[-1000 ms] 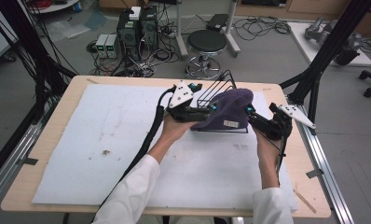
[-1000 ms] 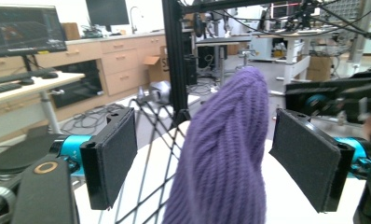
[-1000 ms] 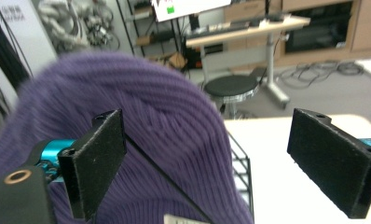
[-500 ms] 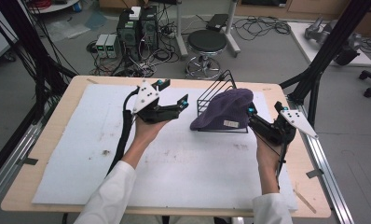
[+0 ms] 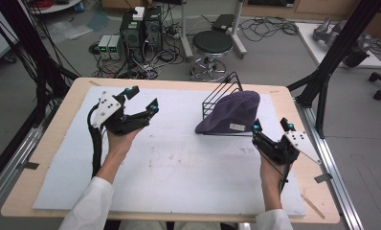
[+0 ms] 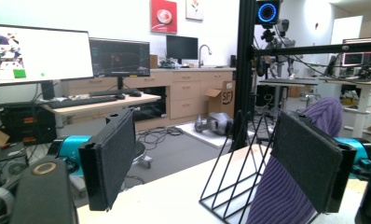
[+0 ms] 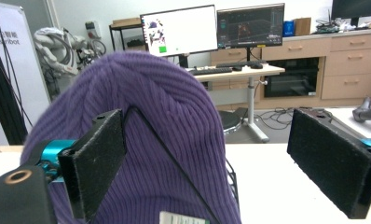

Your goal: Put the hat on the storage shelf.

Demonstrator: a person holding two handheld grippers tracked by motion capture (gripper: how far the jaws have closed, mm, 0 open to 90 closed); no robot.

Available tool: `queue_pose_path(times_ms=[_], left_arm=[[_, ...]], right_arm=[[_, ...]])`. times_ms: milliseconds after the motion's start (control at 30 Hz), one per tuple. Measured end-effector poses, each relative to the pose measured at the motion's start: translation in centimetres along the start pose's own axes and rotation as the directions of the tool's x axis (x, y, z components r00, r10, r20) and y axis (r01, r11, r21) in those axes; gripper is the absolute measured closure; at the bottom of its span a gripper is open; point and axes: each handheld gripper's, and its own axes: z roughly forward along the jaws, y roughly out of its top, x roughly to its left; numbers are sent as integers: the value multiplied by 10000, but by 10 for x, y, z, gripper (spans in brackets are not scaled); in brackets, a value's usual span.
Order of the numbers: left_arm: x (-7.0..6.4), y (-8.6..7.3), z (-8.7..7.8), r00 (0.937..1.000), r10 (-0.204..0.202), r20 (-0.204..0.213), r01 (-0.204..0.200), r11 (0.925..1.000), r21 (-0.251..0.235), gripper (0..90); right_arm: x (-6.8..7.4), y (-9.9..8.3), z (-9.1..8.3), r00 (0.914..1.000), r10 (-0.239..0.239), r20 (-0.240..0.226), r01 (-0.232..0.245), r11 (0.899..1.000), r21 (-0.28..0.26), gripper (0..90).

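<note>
A purple knit hat [image 5: 232, 111] is draped over a black wire rack [image 5: 218, 92] at the right back of the white mat [image 5: 179, 163]. My left gripper [image 5: 140, 99] is open and empty over the mat's left half, well clear of the hat. My right gripper [image 5: 271, 126] is open just right of the hat's lower edge, with nothing between its jaws. In the left gripper view the rack [image 6: 230, 179] and hat [image 6: 273, 196] stand beyond the open pads [image 6: 111, 156]. The right gripper view shows the hat [image 7: 146, 107] close in front, behind its left pad [image 7: 99, 158].
The wooden table's edge [image 5: 50, 143] frames the mat. Black frame posts [image 5: 322, 81] rise at the right back corner and cables hang at the left. A stool [image 5: 212, 45] and electronics boxes [image 5: 140, 26] sit on the floor behind the table.
My left gripper has pulled away from the hat and moved left across the mat. The right gripper has backed off slightly to the right. The hat stays on the rack.
</note>
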Motion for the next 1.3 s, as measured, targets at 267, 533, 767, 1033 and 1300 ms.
queue_pose_path(times_ms=[267,533,767,1033,1300], left_arm=[[8,-11,-23,9998,86,-160,-81,9995,291,218],[20,-19,-57,9969,-271,-743,283,9995,157,217],[38,-21,-88,9879,-802,-1325,788,9968,-157,216],[52,-30,-119,9768,-833,-1972,823,9965,-132,213],[63,-44,-145,9630,-1052,-2482,1062,9943,-96,212]], right_arm=[[1,-3,-5,9998,-203,93,201,9996,201,109],[-8,-11,-16,9979,-199,619,171,9989,445,110],[-11,-12,-22,9968,-101,787,65,9989,455,110],[-10,-15,-29,9966,-286,776,239,9979,600,110],[-15,-26,-34,9960,-425,786,344,9942,1015,110]])
